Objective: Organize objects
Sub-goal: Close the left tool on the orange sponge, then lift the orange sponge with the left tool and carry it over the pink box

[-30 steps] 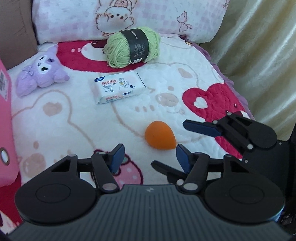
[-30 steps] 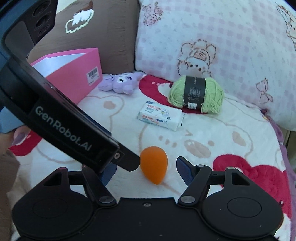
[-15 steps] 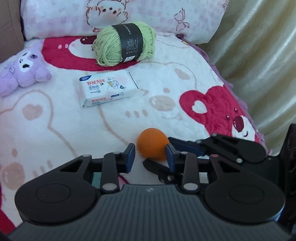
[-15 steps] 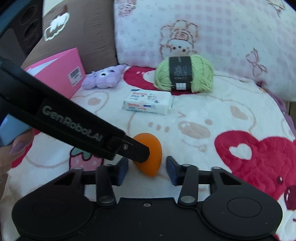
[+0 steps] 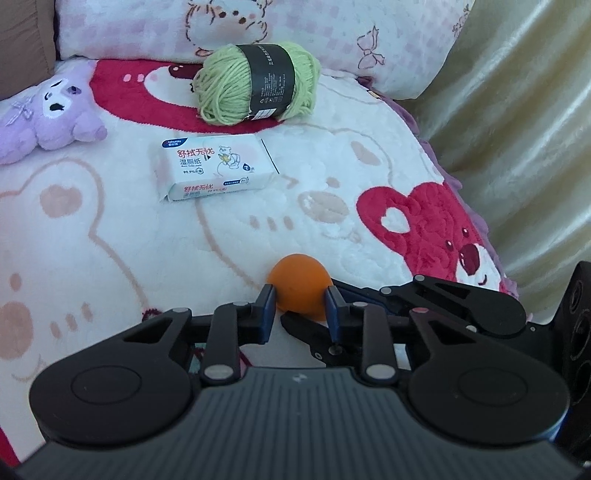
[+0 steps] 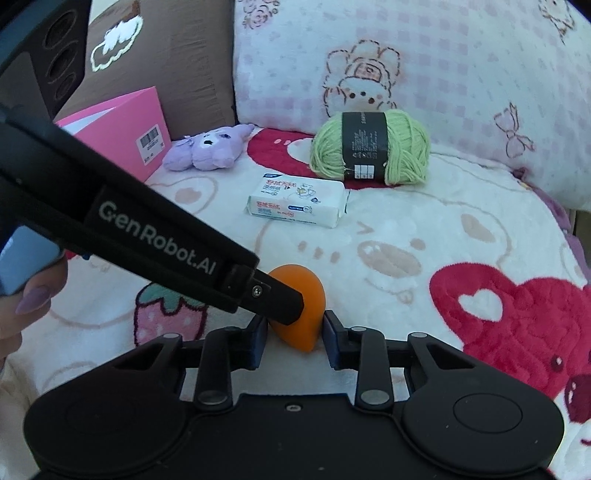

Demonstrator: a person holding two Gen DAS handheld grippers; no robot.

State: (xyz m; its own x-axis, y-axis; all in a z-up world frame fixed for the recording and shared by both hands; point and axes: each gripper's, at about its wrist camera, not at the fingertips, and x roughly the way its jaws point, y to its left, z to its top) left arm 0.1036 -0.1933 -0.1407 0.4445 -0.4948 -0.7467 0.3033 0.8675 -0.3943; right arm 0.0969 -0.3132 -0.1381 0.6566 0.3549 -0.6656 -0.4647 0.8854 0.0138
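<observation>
— Where's the orange egg-shaped sponge [image 5: 300, 287]?

— On the plush bear-print blanket [image 5: 122, 236]. My left gripper [image 5: 300, 301] and right gripper [image 6: 294, 334] have just been closing; all 4 pads now pinch it.

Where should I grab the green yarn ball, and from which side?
Take the green yarn ball across its black paper band, the firm middle, coming from above and in front. It lies on its side on the blanket with soft loose loops bulging at both ends, and the pillow blocks the back.
</observation>
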